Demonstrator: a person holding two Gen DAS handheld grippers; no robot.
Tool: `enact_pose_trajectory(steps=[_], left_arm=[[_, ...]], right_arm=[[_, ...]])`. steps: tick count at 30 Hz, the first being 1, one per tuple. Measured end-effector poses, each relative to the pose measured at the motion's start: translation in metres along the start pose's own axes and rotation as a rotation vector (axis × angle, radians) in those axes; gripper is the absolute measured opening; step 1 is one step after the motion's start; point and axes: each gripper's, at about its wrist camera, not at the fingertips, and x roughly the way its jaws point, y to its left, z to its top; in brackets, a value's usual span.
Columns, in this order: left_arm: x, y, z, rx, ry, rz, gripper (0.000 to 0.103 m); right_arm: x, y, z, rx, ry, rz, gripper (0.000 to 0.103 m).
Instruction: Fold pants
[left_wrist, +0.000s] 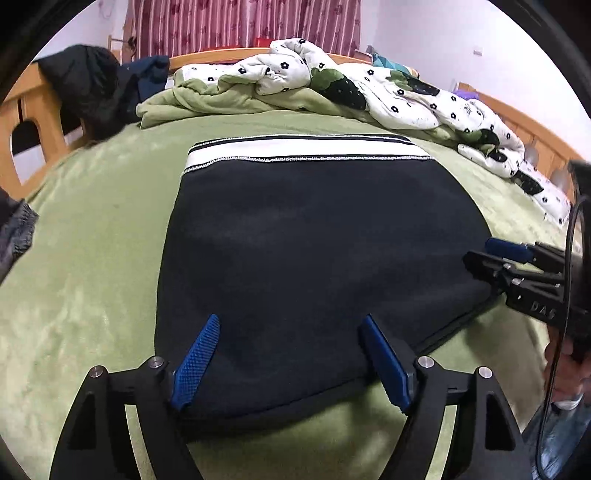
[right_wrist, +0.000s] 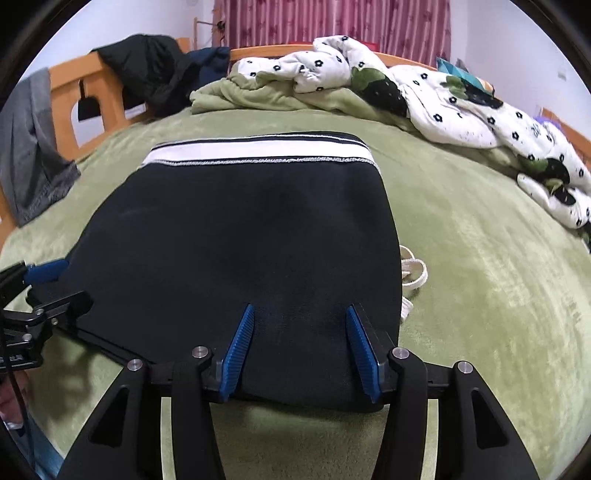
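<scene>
Black pants (left_wrist: 317, 251) with a white and black striped waistband (left_wrist: 303, 149) lie folded flat on the green bed cover, waistband at the far end. My left gripper (left_wrist: 291, 325) is open, its blue fingers spread over the near folded edge at the left. My right gripper (right_wrist: 299, 314) is open over the near edge at the right side of the pants (right_wrist: 240, 236). Each gripper shows at the side of the other view: the right one (left_wrist: 480, 254), the left one (right_wrist: 55, 273). A white drawstring (right_wrist: 412, 275) sticks out at the right edge.
A rumpled white flowered quilt (left_wrist: 406, 92) and a green blanket (left_wrist: 207, 99) lie at the back and right. Dark jackets (left_wrist: 92, 88) hang on the wooden bed frame (left_wrist: 29, 114) at the left. A grey garment (right_wrist: 33, 147) hangs at the left.
</scene>
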Motion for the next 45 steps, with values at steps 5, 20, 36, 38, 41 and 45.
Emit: enact_pose_trajectory(steps=[5,20,36,38,41,45], left_arm=[[-0.024,0.016,0.012,-0.098,-0.02,-0.13,0.077],[0.032,0.032,0.141,-0.085,-0.092,-0.019,0.077],[0.108,0.053,0.123,-0.162,0.068,0.034,0.075],[0.108,0.054,0.124,-0.163,0.067,0.034,0.075],[0.106,0.053,0.124,-0.164,0.059,0.035,0.075],[0.104,0.055,0.122,-0.179,0.049,0.027,0.075]], right_arm=[[-0.022,-0.017,0.003,0.08,-0.039,0.038,0.052],[0.011,-0.018,0.133,0.103,-0.144,-0.001,0.045],[0.093,-0.02,0.12,0.119,-0.058,-0.031,0.034],[0.092,-0.019,0.12,0.116,-0.055,-0.031,0.034],[0.093,-0.022,0.121,0.121,-0.053,-0.016,0.034],[0.093,-0.028,0.121,0.15,-0.054,0.016,0.034]])
